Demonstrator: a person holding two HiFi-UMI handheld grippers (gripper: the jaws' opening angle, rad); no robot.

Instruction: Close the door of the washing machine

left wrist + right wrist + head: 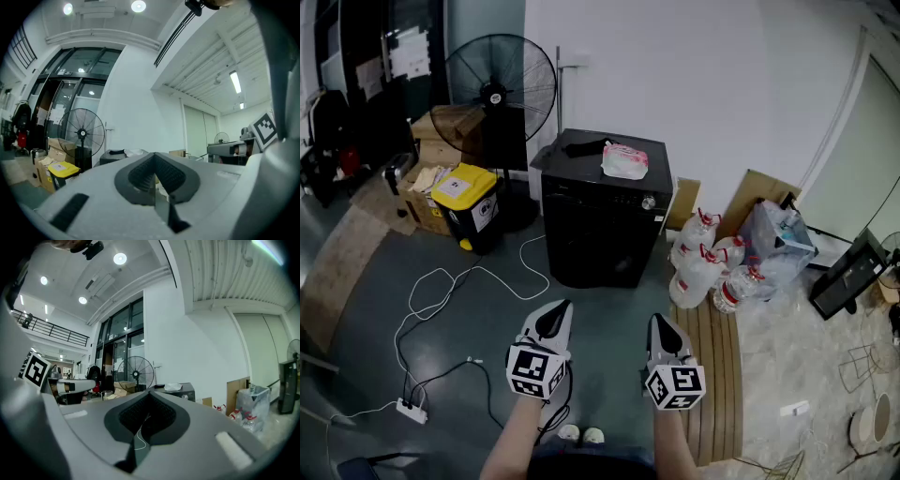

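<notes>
Both tools were clenched with nothing in them: the left tool [551, 321] had its jaws pressed together on air, and so did the right tool [664, 330]. Both were held level, side by side and near each other. The black box-shaped washing machine [605, 211] stood straight ahead of both tool tips and well apart from them, on the floor against the white wall. Its dark front face [598, 246] was too dim to read, so I couldn't tell if the door stood ajar or which side it hinged on. A pink-and-white soft packet [625, 159] lay on the lid, beyond the right tool. A cluster of clear plastic water bottles [705, 267] sat ahead and right of that tool. A loose white cable [441, 291] ran over the floor ahead and left of the left tool. My read is that the door is a stiff hinged panel, light to swing, with a latch that needs a firm last push. It is likely smooth, so the tips could skid on it. No grasp needed: push with a clenched tool on the free edge opposite the hinge, square on and clear of the silver knob [649, 202]. The machine looks heavy enough not to shift.
</notes>
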